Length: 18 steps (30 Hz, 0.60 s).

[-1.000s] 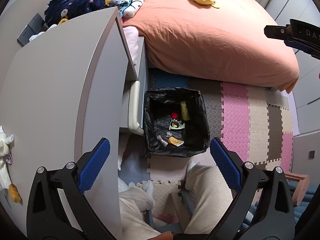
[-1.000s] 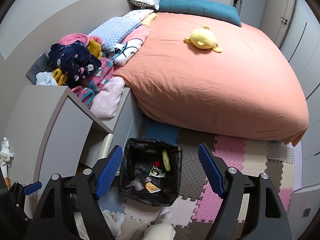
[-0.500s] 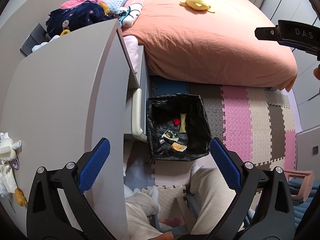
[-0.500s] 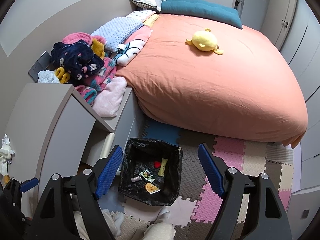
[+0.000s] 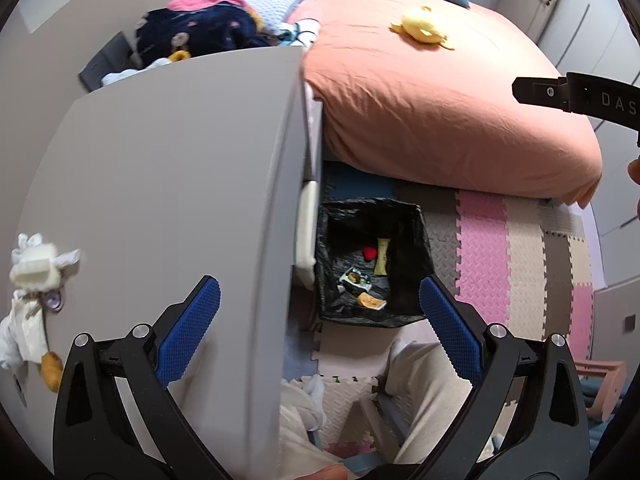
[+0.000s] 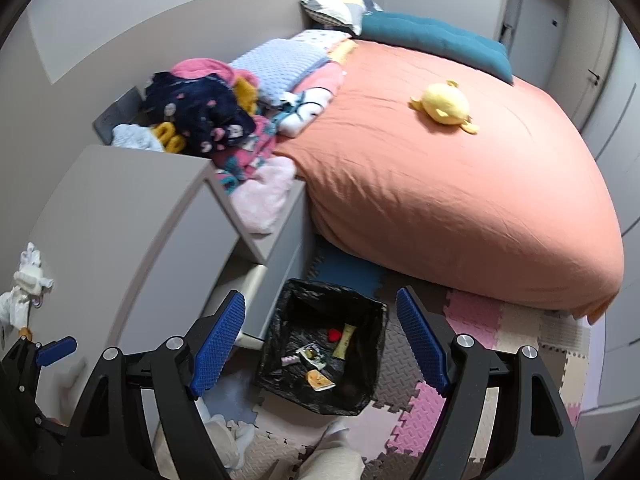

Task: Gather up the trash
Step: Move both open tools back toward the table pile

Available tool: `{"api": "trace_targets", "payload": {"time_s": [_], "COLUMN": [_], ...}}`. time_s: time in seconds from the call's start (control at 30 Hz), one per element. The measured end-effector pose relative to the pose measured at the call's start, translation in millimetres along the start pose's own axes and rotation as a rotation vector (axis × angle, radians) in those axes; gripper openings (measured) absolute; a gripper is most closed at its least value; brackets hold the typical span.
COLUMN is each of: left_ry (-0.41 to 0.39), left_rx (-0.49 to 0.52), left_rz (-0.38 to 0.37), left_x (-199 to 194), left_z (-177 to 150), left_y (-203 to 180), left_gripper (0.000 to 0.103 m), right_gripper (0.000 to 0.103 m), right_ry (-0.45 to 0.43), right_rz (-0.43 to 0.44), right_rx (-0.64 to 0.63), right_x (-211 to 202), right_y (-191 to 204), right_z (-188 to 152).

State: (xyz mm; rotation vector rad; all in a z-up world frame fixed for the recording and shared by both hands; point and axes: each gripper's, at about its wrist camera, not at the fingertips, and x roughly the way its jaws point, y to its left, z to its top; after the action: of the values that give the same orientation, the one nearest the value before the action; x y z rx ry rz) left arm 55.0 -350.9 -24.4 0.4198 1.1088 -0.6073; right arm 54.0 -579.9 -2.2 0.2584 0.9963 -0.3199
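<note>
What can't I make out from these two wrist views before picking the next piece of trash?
- White crumpled item on the grey cabinet top: left view, blurred and cut off by the edge; tissue or toy, unclear.
- Wrappers in the black bin: too small to identify.
- Floor beside the bin: hidden by the cabinet.
- Left gripper: right view, mostly cut off.

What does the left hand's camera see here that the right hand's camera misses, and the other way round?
Only the left wrist view shows the person's trouser legs at length below the camera, and the wooden frame at the lower right.

Only the right wrist view shows the patterned pillow at the head of the bed and the pale pink blanket on the low shelf.

Both show the black-lined bin with wrappers inside, the orange bedspread, the yellow plush toy, the grey cabinet top and the foam floor mats.
</note>
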Motion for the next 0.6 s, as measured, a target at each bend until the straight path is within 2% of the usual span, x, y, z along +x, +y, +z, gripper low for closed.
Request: {"api": "trace_targets", "payload": {"time_s": [0.37,0.6], "left_ry": [-0.034,-0.046], "left_rx": [-0.116,-0.23], "left_rz": [0.06,0.117], "left_x": [-17.6,-30.5], "left_z": [-21.8,-41.9], "left_y": [68.7,127.2], "left_gripper": [0.097,0.097], "right_gripper": [0.078,0.078], "right_ry": [0.004,0.015], "right_rz": [0.058,0.112], "right_rx": [-0.126,-0.221], "right_x": [-1.8,1.4], "right_y": [84.0,140.7], "right_z": [-0.7,-0.7]}}
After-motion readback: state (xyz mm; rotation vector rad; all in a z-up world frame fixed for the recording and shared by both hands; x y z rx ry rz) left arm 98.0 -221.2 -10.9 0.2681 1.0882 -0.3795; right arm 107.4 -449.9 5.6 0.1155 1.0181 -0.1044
